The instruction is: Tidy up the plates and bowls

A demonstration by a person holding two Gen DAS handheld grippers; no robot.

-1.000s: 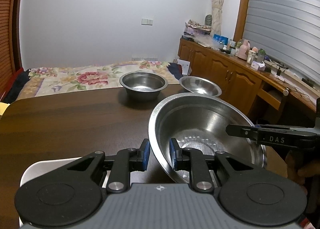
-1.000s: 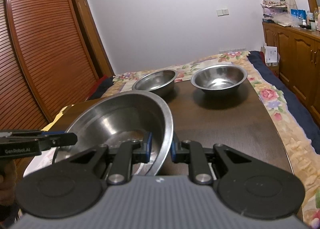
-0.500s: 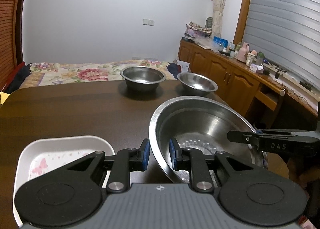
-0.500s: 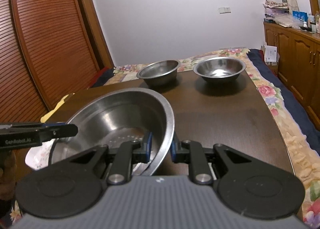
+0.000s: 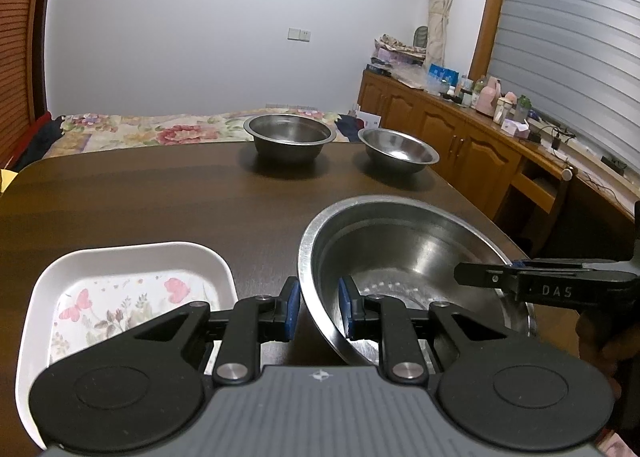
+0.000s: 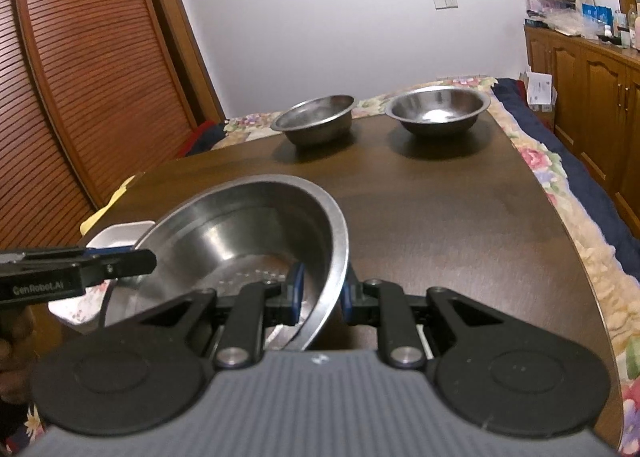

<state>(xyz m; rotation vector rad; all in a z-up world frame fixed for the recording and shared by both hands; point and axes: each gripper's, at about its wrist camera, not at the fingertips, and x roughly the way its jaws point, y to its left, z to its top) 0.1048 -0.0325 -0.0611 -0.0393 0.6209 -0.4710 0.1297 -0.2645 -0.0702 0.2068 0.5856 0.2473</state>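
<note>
A large steel bowl (image 5: 404,257) (image 6: 240,233) is held by both grippers above the near part of the dark wooden table (image 5: 160,193). My left gripper (image 5: 319,307) is shut on its left rim. My right gripper (image 6: 322,291) is shut on its right rim and shows from the side in the left wrist view (image 5: 520,285). A white square plate with a butterfly print (image 5: 120,293) lies at the near left. Two smaller steel bowls (image 5: 289,139) (image 5: 397,151) stand at the far edge; they also show in the right wrist view (image 6: 314,119) (image 6: 437,111).
A floral bedspread (image 5: 140,125) lies beyond the table. Wooden cabinets with bottles (image 5: 460,129) run along the right wall. A slatted wooden wardrobe (image 6: 80,77) stands at the left. The table's right edge (image 6: 568,241) is close to the held bowl.
Both grippers have drawn back toward the near edge with the large bowl between them. The white plate has come into fuller view, and the two far bowls look further away.
</note>
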